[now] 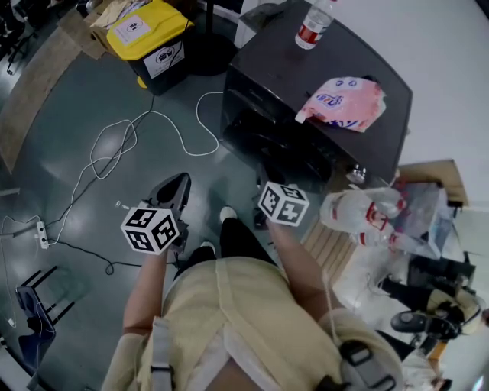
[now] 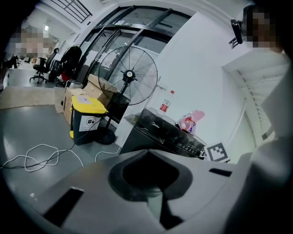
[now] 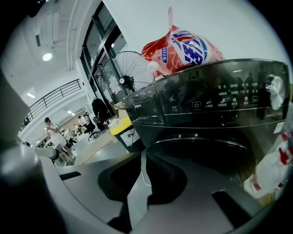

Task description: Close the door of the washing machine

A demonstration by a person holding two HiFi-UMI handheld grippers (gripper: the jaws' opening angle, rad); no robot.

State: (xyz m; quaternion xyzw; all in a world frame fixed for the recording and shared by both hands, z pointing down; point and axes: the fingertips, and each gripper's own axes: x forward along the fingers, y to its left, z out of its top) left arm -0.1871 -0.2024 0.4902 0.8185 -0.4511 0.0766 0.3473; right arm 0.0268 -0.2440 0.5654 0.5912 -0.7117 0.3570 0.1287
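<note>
The black washing machine [image 1: 321, 53] stands ahead of me, with a pink detergent bag [image 1: 344, 103] and a water bottle [image 1: 313, 23] on its top. In the right gripper view its control panel [image 3: 206, 105] and dark round door front [image 3: 201, 155] are close ahead; whether the door is latched I cannot tell. My right gripper [image 3: 141, 155] points at that front with a narrow slit between its jaws and nothing in it. My left gripper [image 1: 174, 187] hangs over the floor to the left of the machine [image 2: 160, 132], apart from it. Its jaws [image 2: 147, 153] are together and hold nothing.
A yellow-lidded bin [image 1: 149, 38] and a standing fan [image 2: 128, 75] are left of the machine. A white cable [image 1: 122, 145] loops across the grey floor to a power strip [image 1: 42, 233]. White plastic bags [image 1: 367, 214] and a wooden pallet [image 1: 328, 244] lie at the right.
</note>
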